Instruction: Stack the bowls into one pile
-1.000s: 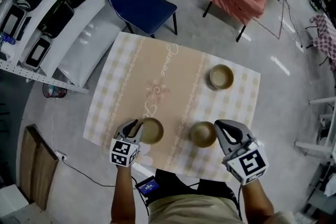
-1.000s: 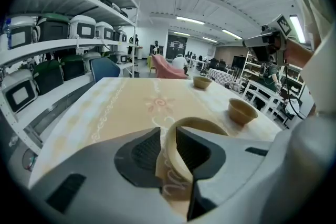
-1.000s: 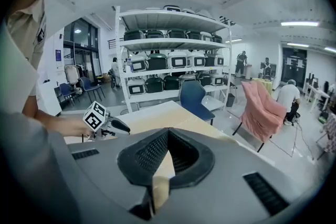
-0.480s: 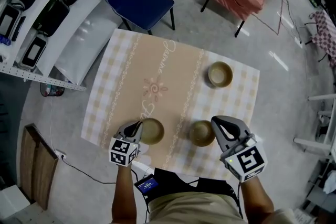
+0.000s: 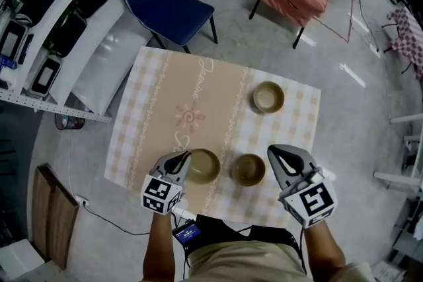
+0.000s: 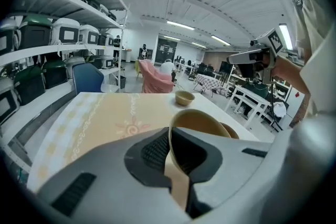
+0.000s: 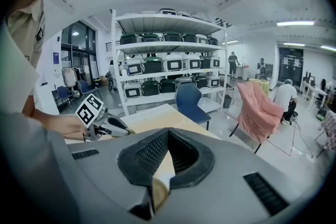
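We see three round tan bowls, all empty and with the mouth up. The left bowl (image 5: 203, 166), gripped at its rim by the left gripper (image 5: 185, 158), is just beside the middle bowl (image 5: 248, 169). The far bowl (image 5: 268, 97) stands well apart.

Glossy glazed bowls (image 5: 268, 97) on matt cloth tablecloth (image 5: 198, 86).

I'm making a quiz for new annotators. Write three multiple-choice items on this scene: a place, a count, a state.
1. Where on the cloth is the far bowl? A near left corner; B far right part; C centre.
2. How many bowls show? A two; B three; C five.
3. The left gripper is: A open and empty; B shut on the left bowl's rim; C out of view.
Key: B, it stands by the far right edge; B, the head view shows three; B, its fingers pinch the rim.
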`<action>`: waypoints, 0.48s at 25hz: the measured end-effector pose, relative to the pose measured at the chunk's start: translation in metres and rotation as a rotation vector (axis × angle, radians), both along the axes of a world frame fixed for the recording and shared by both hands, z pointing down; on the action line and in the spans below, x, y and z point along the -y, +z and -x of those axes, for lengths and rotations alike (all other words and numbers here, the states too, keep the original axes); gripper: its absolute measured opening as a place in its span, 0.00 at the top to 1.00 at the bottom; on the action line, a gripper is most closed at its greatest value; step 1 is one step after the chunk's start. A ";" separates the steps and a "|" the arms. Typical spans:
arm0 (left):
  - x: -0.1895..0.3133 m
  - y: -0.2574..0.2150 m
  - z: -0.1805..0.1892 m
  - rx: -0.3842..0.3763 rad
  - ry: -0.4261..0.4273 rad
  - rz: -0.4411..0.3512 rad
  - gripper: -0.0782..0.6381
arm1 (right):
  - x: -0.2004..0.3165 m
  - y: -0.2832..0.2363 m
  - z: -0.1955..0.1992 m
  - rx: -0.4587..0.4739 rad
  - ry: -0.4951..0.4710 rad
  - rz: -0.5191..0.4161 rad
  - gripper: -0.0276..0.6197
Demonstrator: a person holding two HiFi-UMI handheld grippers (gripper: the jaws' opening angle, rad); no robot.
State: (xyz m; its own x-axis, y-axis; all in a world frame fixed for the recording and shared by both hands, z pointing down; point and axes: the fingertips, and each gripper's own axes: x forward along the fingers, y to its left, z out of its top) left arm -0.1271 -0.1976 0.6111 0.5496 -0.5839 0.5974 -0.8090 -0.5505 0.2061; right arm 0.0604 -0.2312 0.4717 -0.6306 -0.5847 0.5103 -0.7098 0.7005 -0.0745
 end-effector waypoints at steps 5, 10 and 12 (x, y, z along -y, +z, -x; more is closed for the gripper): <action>0.005 -0.007 -0.037 0.001 0.050 0.004 0.86 | 0.004 -0.005 -0.026 0.012 0.028 -0.005 0.95; 0.005 -0.001 -0.076 0.009 0.099 0.025 0.86 | 0.007 -0.004 -0.056 0.017 0.048 -0.008 0.95; 0.004 0.003 -0.091 0.009 0.112 0.034 0.86 | 0.007 -0.002 -0.068 0.018 0.053 -0.005 0.95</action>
